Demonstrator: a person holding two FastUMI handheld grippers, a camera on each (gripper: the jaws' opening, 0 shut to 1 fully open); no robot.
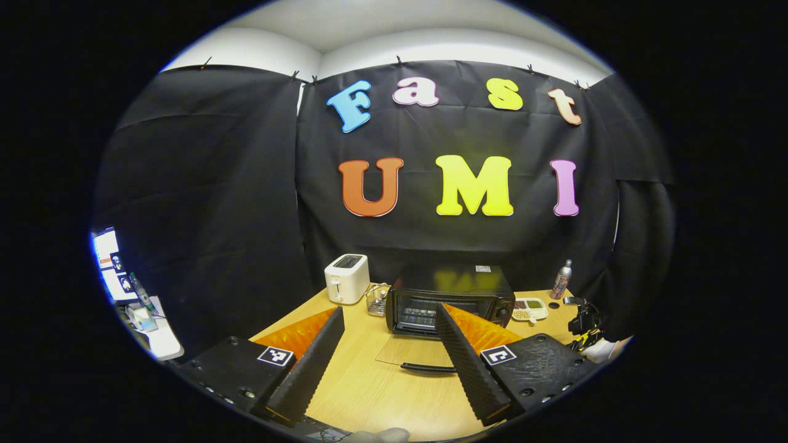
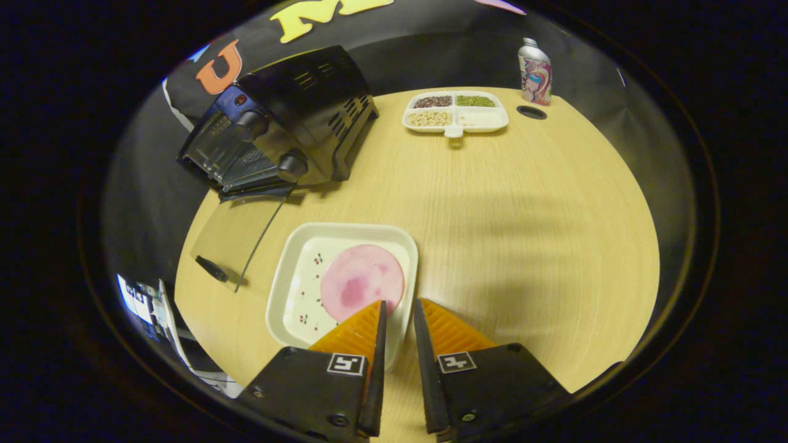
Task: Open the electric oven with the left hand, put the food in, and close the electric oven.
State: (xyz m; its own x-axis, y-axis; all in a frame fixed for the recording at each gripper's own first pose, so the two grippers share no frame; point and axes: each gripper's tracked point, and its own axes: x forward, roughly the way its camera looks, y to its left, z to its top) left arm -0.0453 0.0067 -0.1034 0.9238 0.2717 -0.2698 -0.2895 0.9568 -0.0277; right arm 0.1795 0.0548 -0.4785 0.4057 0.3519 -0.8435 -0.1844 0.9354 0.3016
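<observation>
The black electric oven [image 1: 449,298] stands at the back of the wooden table, its glass door [image 1: 418,354] folded down flat with the handle toward me. My left gripper [image 1: 389,309] hangs open in front of it, fingers wide apart and holding nothing. In the right gripper view the oven [image 2: 295,111] is at the upper left with its door [image 2: 237,234] down. A white square plate [image 2: 295,289] carries a round pink slice of ham [image 2: 362,280]. My right gripper [image 2: 399,303] is shut on the plate's near right rim, one finger inside and one outside.
A white toaster [image 1: 346,278] and a small wire basket [image 1: 377,299] stand left of the oven. To its right are a divided dish of beans [image 2: 455,111], a bottle [image 2: 534,71] and a black cap [image 2: 532,112]. A side table with a screen [image 1: 111,264] is at far left.
</observation>
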